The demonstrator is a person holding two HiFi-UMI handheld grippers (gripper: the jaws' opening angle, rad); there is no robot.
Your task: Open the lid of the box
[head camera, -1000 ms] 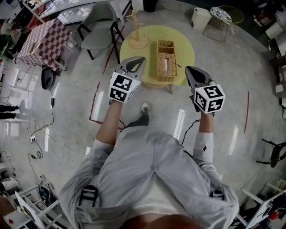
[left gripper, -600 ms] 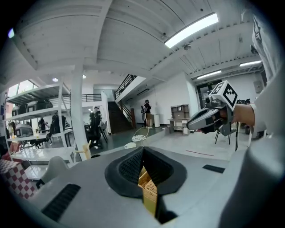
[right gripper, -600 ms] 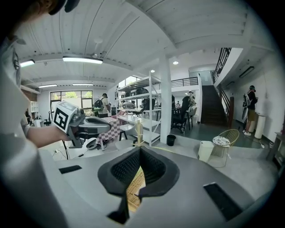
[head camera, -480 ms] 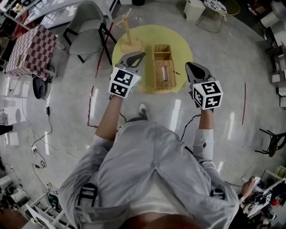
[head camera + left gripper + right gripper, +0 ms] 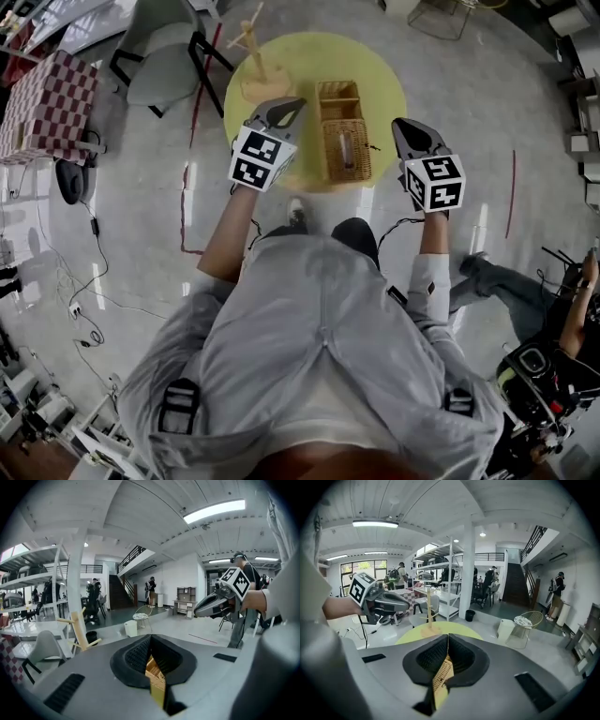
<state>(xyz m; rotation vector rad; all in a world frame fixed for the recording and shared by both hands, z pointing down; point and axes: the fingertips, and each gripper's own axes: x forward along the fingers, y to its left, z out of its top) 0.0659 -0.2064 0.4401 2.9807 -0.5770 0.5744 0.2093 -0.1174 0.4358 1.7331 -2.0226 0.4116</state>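
Note:
A wicker box (image 5: 344,131) stands on a round yellow table (image 5: 281,56); a lid with a small handle covers its near part, and its far compartment is uncovered. My left gripper (image 5: 292,103) hovers just left of the box, shut and holding nothing. My right gripper (image 5: 400,125) hovers just right of it, also shut and empty. In the left gripper view the pads meet at the left gripper (image 5: 150,641), and the wicker box (image 5: 154,679) shows below them. The right gripper view shows the right gripper (image 5: 447,644) likewise, over the wicker box (image 5: 442,674).
A wooden peg stand (image 5: 251,56) rests on the table's far left. A grey chair (image 5: 159,66) and a checkered table (image 5: 52,103) stand to the left. Cables lie on the floor at left. Another person (image 5: 553,309) is at the right.
The table and box have come nearer in the head view. Both grippers stay shut and now flank the box. Another person has come into view at the right.

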